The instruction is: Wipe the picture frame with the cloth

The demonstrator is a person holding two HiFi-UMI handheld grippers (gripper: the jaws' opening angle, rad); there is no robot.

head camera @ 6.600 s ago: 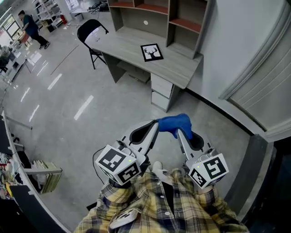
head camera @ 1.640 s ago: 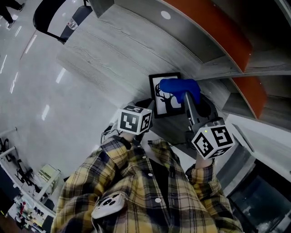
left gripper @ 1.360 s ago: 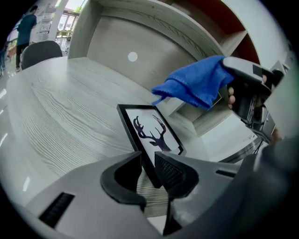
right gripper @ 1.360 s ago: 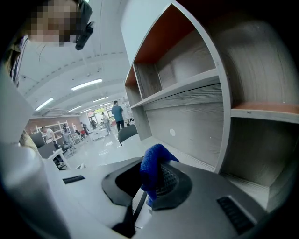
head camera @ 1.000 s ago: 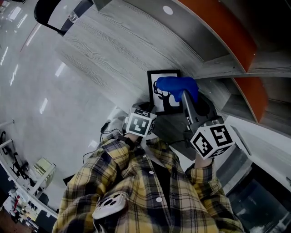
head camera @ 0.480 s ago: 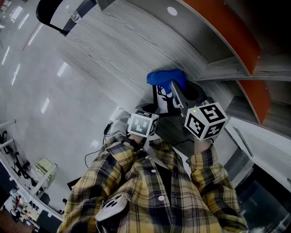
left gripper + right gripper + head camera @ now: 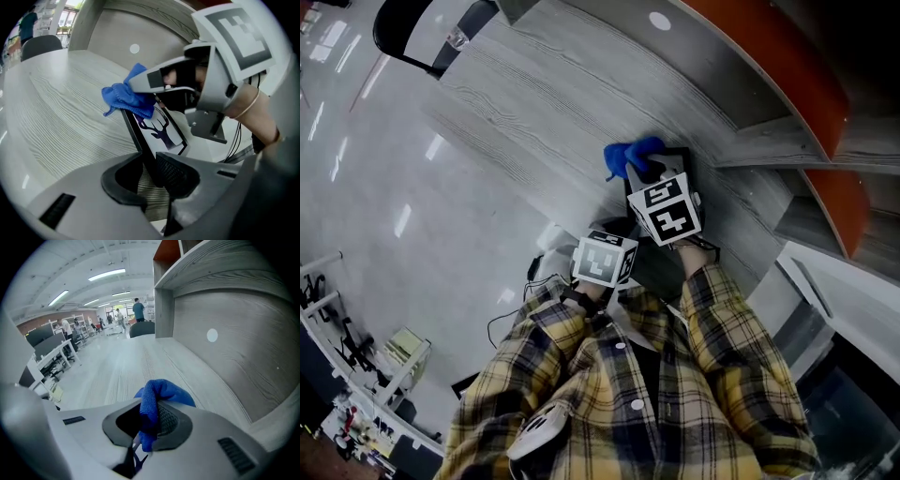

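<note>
Swept leftward mid-wipe, cloth (image 7: 163, 391) was held clamped by right gripper (image 7: 149, 422), picture frame (image 7: 158, 132) pinched by left gripper (image 7: 147, 174); return stroke judged due.

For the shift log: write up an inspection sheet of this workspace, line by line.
Surface: grey wood-grain desk.
Job's things: black picture frame with a deer print; blue cloth on its far corner.
Clutter: nothing seen.
Grippers: left gripper shut on the frame's near edge; right gripper shut on the cloth.
Cables: thin black cables beside the right gripper's handle.
Surroundings: shelf unit over the desk, chair at its far end, people far off.
</note>
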